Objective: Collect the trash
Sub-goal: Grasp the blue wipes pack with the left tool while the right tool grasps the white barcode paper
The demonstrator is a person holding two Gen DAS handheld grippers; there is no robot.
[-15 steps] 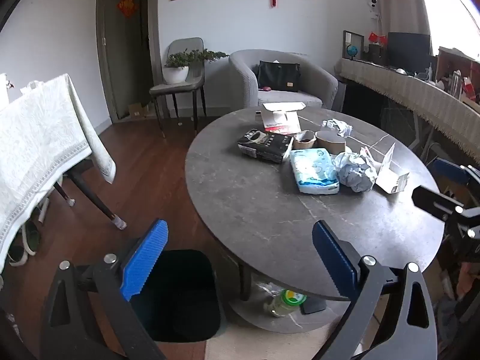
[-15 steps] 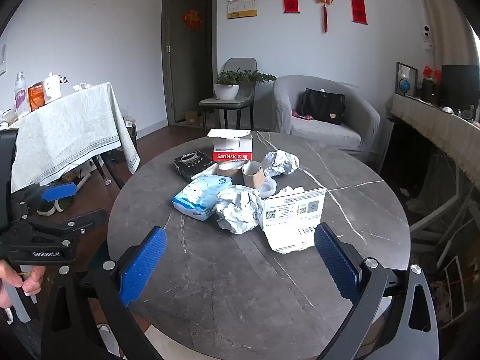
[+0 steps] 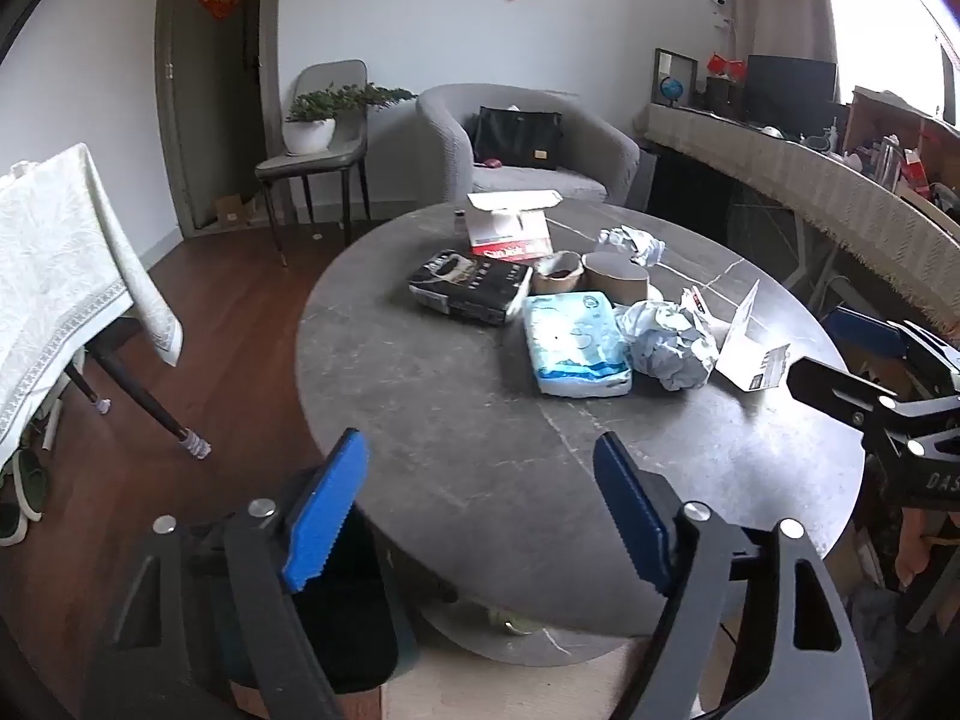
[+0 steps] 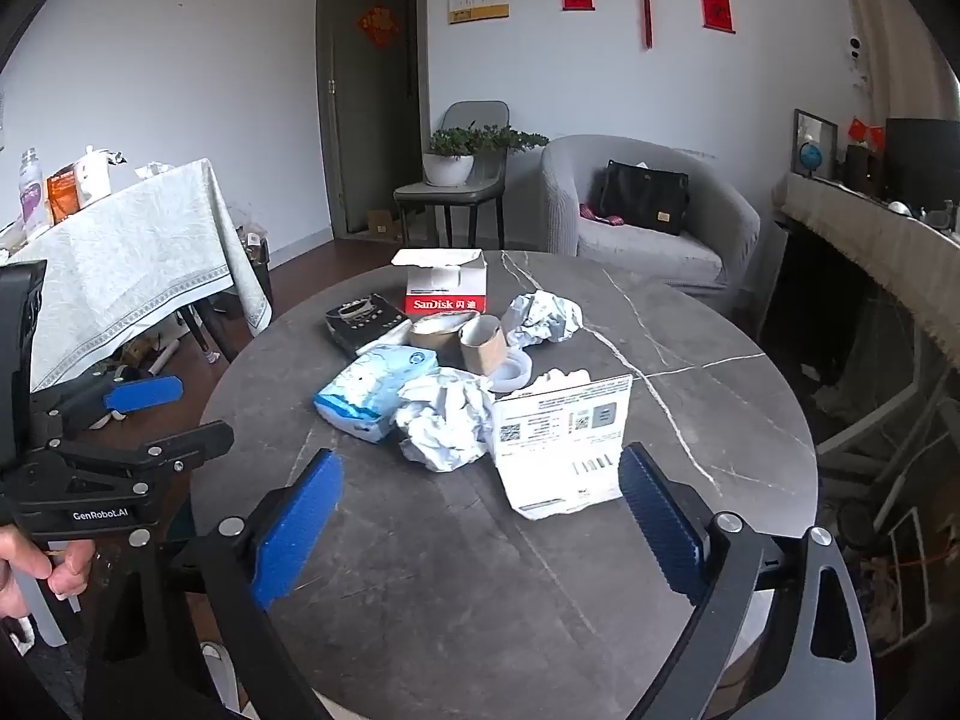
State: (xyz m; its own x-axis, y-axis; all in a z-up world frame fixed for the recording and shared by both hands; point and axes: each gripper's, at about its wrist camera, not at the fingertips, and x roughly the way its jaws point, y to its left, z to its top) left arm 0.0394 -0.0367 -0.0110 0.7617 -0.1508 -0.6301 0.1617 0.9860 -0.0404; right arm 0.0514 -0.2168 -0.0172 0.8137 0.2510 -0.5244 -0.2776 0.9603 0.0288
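Change: against half a second ago, the left gripper (image 3: 480, 510) has come forward over the near edge of the round table (image 3: 420, 420), and its fingers have moved a little closer together. The right gripper (image 4: 480, 522) has also moved nearer to the trash.
Meaning: I judge that the approach is beginning and no piece is collected yet.
Left fingers: wide apart and holding nothing.
Right fingers: wide apart and holding nothing, on both sides of the open white envelope (image 4: 561, 450).
Trash: it lies in a group at the middle of the table. There is a crumpled paper (image 4: 444, 420) touching the envelope, a blue tissue pack (image 4: 372, 390) beside the paper, a second crumpled paper (image 4: 543, 315) further back, two cardboard tape rolls (image 4: 480, 345), a black box (image 4: 363, 321) and a red and white box (image 4: 447, 288).
Bin: a dark bin (image 3: 348, 606) stands on the floor, just beside the near left edge of the table and partly behind the left finger.
Surface: grey stone with pale veins; the near part of the table is bare.
Room: brown wooden floor; behind the table a grey armchair (image 4: 648, 228) with a black bag on it, and a chair with a plant (image 4: 468, 150).
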